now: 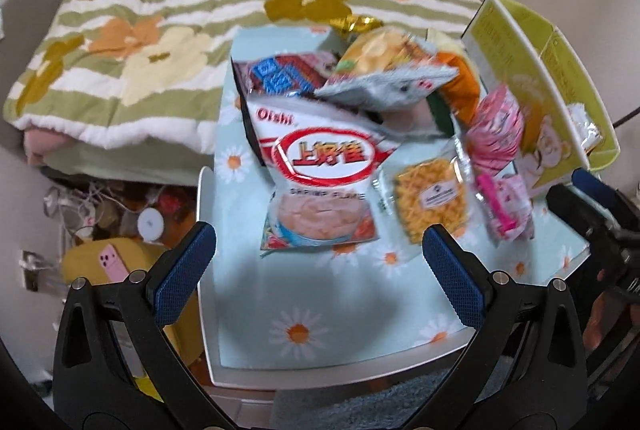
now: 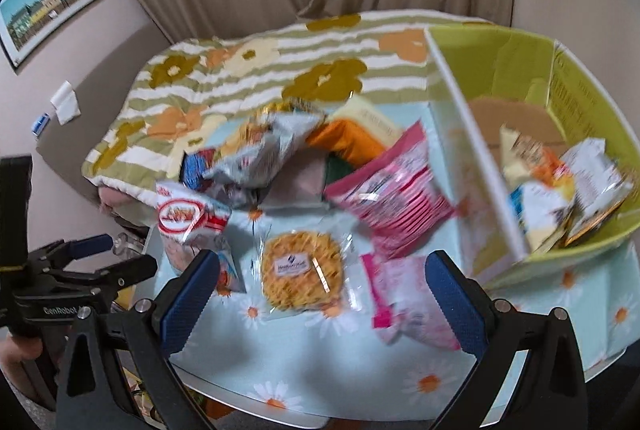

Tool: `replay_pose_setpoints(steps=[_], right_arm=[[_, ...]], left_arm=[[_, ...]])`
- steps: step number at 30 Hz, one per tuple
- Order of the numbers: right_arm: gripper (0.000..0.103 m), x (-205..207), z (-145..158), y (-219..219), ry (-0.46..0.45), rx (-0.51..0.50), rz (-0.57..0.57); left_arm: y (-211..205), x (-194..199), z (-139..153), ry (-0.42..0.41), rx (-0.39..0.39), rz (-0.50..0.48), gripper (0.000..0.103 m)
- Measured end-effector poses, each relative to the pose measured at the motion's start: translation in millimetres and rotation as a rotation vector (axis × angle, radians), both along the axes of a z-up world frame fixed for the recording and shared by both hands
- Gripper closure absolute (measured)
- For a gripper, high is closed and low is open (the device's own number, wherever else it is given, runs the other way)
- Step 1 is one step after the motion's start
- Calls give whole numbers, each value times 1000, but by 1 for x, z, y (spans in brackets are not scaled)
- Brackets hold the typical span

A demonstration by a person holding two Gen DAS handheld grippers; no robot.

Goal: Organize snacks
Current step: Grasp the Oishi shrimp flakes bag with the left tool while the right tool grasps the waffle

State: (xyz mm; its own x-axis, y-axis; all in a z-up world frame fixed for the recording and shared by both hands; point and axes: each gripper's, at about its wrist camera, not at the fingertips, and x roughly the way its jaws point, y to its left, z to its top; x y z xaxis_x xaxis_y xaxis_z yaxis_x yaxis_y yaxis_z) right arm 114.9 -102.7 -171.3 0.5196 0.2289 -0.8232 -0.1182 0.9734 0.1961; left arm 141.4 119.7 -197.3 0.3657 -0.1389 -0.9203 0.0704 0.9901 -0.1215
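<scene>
Snacks (image 1: 320,166) mid-table — bare cloth (image 1: 304,294) near edge

Motion blur smears the pink packet (image 1: 496,126), and the green box (image 1: 560,42) perhaps hides more snacks.

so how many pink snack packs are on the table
2: a big pink pack leaning by the green box, and a small one in front of it. More may hide in the pile.
</scene>
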Motion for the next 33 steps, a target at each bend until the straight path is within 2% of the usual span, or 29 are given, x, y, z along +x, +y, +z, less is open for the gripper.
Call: replay_pose_setpoints(steps=[6,11,21,23,28,33], right_arm=[[1,0,-38,30,22,-77,21],[1,2,-64,45,29,-137,62],[1,19,-98,59,60,-178,113],[1,21,-101,62,59,-209,123],[1,25,-108,67,62,-255,145],[1,33,-109,68,76,-231,152]], left_arm=[[2,20,-37,49,-24,-68,1],[1,34,-60,79,-38,-77,1],[-15,49,-82,86,6,-79,2],[-15,52,-85,92,3,-71,5],[-13,57,-94,110,-2,-62,23],[-8,55,-94,97,-21,-63,26]])
